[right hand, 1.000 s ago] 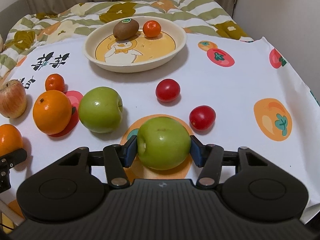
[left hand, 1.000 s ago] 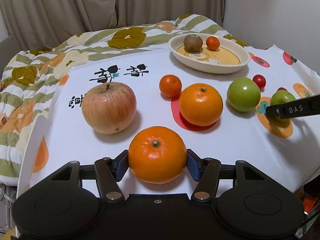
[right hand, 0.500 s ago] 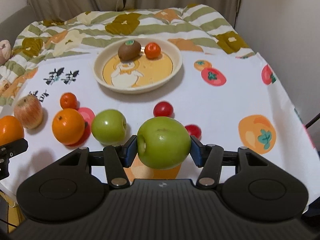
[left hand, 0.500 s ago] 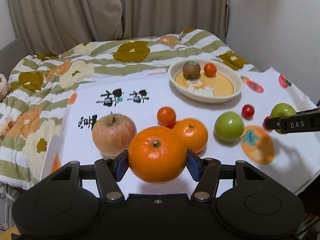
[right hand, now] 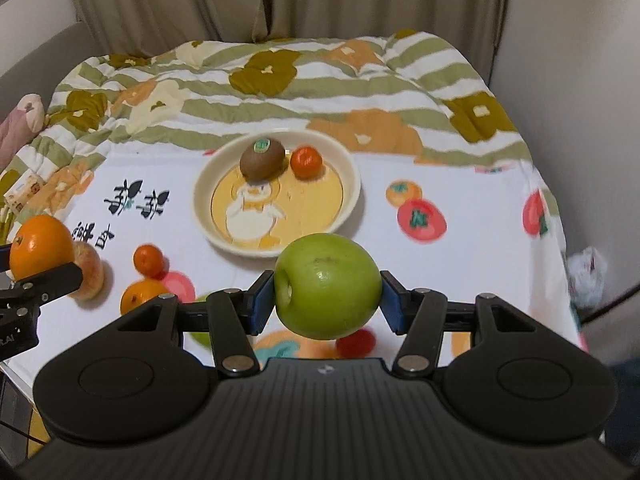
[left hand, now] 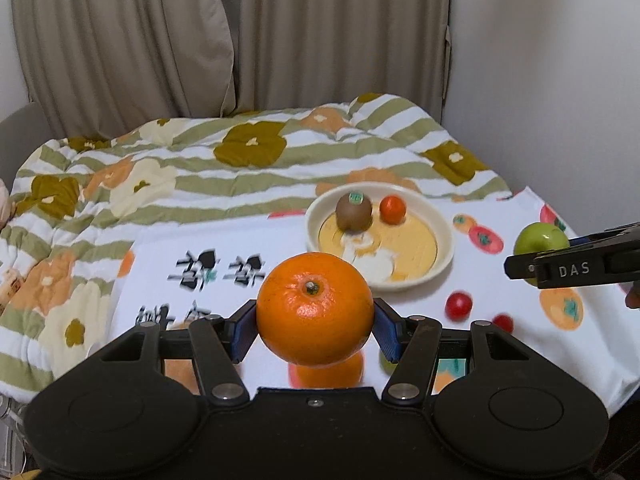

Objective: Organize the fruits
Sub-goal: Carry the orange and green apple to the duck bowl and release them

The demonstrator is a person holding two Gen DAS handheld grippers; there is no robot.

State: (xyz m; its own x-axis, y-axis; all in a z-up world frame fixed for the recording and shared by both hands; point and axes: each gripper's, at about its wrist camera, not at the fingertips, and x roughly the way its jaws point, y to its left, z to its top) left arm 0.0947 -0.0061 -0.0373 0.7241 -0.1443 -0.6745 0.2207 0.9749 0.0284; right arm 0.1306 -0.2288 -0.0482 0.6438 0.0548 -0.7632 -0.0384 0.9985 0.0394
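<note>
My left gripper (left hand: 315, 334) is shut on a large orange (left hand: 315, 309) and holds it high above the white cloth. My right gripper (right hand: 327, 306) is shut on a green apple (right hand: 328, 286), also lifted. The cream plate (right hand: 348, 196) with a duck picture holds a kiwi (right hand: 262, 159) and a small tangerine (right hand: 306, 162); it lies ahead of both grippers. The plate (left hand: 440, 256) also shows in the left wrist view. The held orange (right hand: 40, 246) and the held apple (left hand: 540, 240) each show in the other view.
On the cloth lie a red-yellow apple (right hand: 90, 276), a small tangerine (right hand: 149, 259), an orange (right hand: 140, 300), a green apple (right hand: 200, 336) partly hidden, and two cherry tomatoes (left hand: 458, 305). A striped floral quilt (right hand: 280, 80) lies behind. Curtains and wall stand at the back and right.
Both grippers have risen and moved forward with their fruit, toward the plate. The fruit left on the cloth now sits lower in both views.
</note>
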